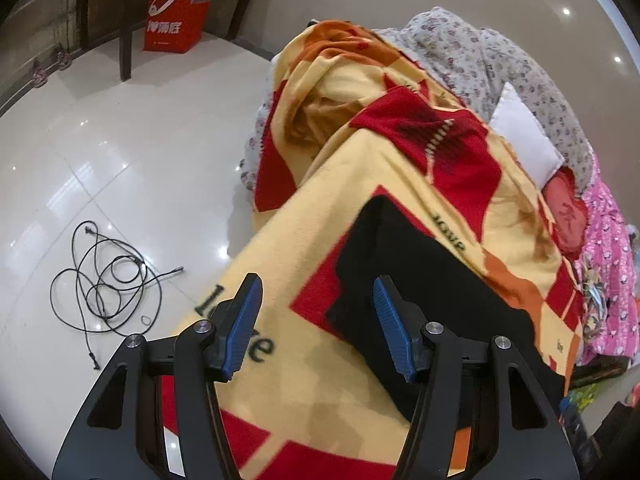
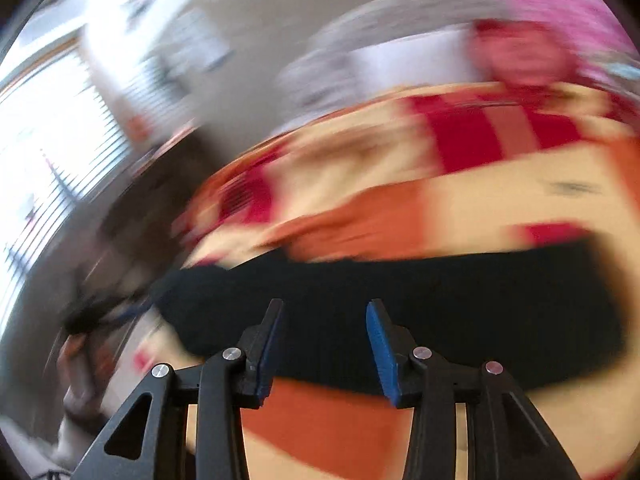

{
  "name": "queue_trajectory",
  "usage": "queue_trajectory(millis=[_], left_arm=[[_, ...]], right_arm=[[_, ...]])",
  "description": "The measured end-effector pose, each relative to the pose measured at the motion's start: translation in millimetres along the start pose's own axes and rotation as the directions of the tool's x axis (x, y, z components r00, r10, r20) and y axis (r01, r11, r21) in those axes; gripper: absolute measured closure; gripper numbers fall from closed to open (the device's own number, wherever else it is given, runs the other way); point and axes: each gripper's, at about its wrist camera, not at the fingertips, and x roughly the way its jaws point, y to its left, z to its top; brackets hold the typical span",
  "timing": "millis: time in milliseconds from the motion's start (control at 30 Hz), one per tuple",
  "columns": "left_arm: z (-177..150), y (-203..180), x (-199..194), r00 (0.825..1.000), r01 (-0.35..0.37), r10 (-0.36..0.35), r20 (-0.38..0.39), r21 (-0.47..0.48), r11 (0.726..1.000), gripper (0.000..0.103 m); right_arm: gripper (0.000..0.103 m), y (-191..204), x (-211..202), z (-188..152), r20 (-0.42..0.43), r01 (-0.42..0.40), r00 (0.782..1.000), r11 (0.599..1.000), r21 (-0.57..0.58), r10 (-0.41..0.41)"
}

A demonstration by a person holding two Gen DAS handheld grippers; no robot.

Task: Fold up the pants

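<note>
Black pants (image 1: pixel 420 280) lie flat in a folded strip on a yellow, red and orange blanket (image 1: pixel 320 200) over the bed. My left gripper (image 1: pixel 318 292) is open and empty, just above the blanket at the pants' near left edge. In the blurred right wrist view the pants (image 2: pixel 440 300) run as a dark band across the blanket (image 2: pixel 480 196). My right gripper (image 2: pixel 325 312) is open and empty, hovering over the band's near edge.
A black cable (image 1: pixel 108 276) lies coiled on the white tiled floor (image 1: pixel 120 152) left of the bed. A red shopping bag (image 1: pixel 176 24) stands by dark chair legs. Floral quilts (image 1: pixel 500 60), a white pillow (image 1: pixel 524 136) and pink bedding (image 1: pixel 608 260) lie beyond the pants.
</note>
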Motion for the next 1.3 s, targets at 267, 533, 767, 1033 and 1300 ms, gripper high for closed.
queue_trajectory(millis=[267, 533, 767, 1033, 1300], left_arm=[[4, -7, 16, 0.999, 0.022, -0.020, -0.039, 0.044, 0.999, 0.045], [9, -17, 31, 0.995, 0.060, -0.053, -0.082, 0.082, 0.995, 0.045], [14, -22, 38, 0.991, 0.089, -0.080, -0.112, 0.077, 0.993, 0.045], [14, -12, 25, 0.990, 0.118, -0.113, -0.087, 0.055, 0.991, 0.045], [8, 4, 12, 0.929, 0.354, -0.354, -0.110, -0.025, 0.935, 0.027]], right_arm=[[0.062, 129, 108, -16, -0.203, -0.111, 0.979, 0.846, -0.521, 0.004], [0.057, 151, 130, -52, -0.215, -0.093, 0.970, 0.648, -0.756, -0.111], [0.057, 170, 154, -65, -0.082, 0.023, 0.978, 0.494, -0.869, -0.191], [0.070, 107, 174, 29, -0.269, -0.225, 0.953, 0.918, -0.326, 0.138], [0.070, 75, 194, 54, -0.303, -0.295, 0.913, 0.955, -0.032, 0.272]])
